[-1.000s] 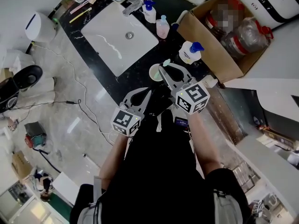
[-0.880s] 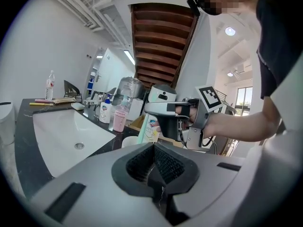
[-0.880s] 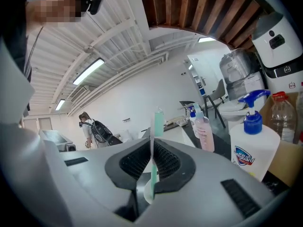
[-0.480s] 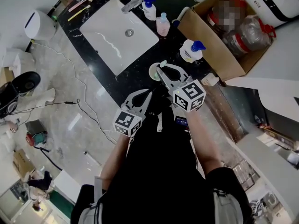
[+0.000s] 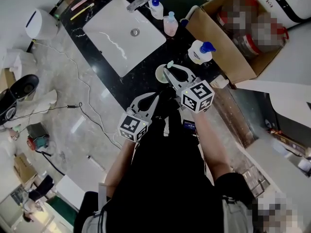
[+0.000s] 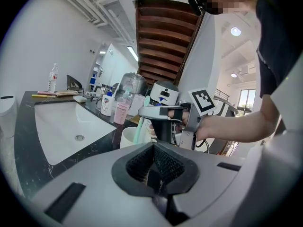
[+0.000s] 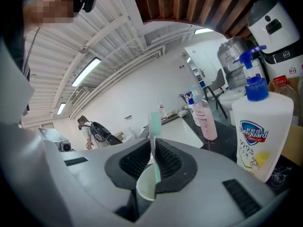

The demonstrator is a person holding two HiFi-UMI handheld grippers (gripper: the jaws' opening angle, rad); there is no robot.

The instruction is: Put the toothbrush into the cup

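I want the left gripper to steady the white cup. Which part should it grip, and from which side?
Probably the rim wall of the cup, coming from the sink side. It stands upright and open; the right gripper reaches over it from the opposite side with the toothbrush, and the pump bottle stands beyond it.

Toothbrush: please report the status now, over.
Left gripper shut, empty. Right gripper shut on toothbrush, upright, lower end at cup mouth. Soap bottle beside cup, not blocking.
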